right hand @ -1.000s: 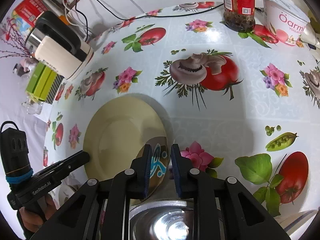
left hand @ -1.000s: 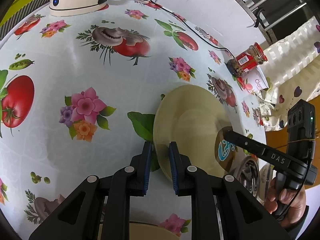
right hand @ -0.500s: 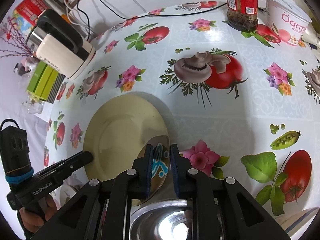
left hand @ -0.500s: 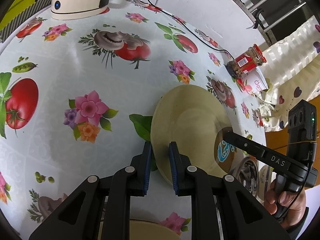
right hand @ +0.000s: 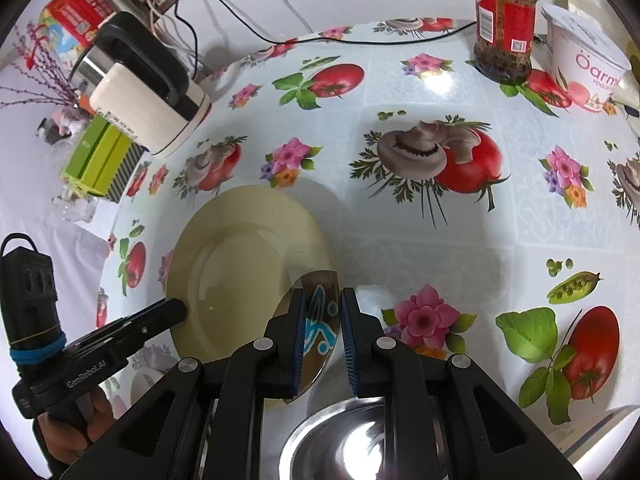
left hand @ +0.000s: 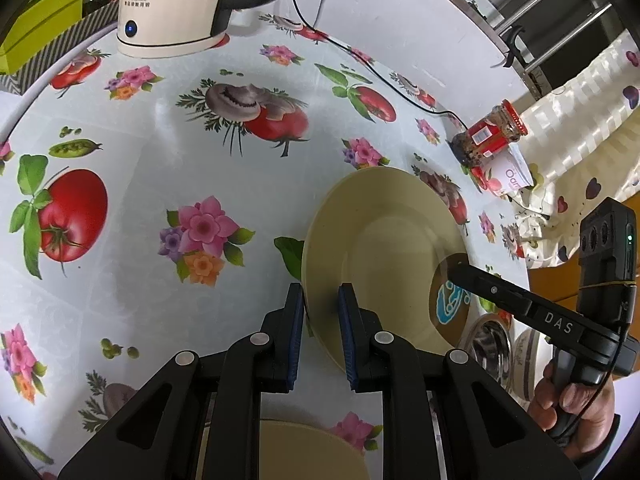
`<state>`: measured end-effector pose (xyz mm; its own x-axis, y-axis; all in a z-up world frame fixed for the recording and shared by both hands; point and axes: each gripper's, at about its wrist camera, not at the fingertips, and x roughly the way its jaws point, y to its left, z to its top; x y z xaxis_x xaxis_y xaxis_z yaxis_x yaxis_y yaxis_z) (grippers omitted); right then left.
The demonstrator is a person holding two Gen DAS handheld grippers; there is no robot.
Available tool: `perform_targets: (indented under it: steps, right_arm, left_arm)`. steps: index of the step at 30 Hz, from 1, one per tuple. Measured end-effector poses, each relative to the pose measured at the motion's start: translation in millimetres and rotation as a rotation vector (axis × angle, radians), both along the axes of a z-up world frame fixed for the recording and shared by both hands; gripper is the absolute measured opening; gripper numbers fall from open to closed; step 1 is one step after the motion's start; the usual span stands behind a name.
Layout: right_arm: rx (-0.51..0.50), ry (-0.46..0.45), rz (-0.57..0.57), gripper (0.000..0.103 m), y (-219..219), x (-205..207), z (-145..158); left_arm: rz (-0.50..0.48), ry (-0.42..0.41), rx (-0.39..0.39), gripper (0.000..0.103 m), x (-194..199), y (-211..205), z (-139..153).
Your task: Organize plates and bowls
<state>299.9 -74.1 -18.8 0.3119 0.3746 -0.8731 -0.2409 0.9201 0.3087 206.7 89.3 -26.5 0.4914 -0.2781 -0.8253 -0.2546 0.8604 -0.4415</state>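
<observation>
A large cream plate (left hand: 384,248) hangs tilted just above the flowered tablecloth (left hand: 200,160), its near rim between the pads of my left gripper (left hand: 321,300), which is shut on it. In the right wrist view the same cream plate (right hand: 240,264) casts a shadow on the cloth. My right gripper (right hand: 322,304) is shut on a small brown plate (right hand: 320,312) with a blue pattern. That small plate (left hand: 446,300) overlaps the cream plate's right edge; whether they touch I cannot tell. A hand (left hand: 576,404) holds the right gripper's handle.
A steel bowl (right hand: 348,440) lies right below the right gripper, with a patterned bowl (left hand: 524,364) beside it. Another cream plate (left hand: 304,452) sits under the left gripper. At the back stand a kettle (left hand: 172,4), a red-lidded jar (right hand: 504,20) and a yoghurt tub (right hand: 580,60).
Both grips hold as before. The cream plate and the small plate keep their places between the jaws; only the view over the cloth has drifted slightly.
</observation>
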Motion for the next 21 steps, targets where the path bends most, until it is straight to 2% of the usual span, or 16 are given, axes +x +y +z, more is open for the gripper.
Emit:
perform_targets:
  steps: [21]
  right_arm:
    - [0.002, -0.048, 0.049, 0.017, 25.2, -31.6, 28.7]
  left_arm:
    - [0.042, -0.032, 0.017, 0.018, -41.5, 15.0, 27.5]
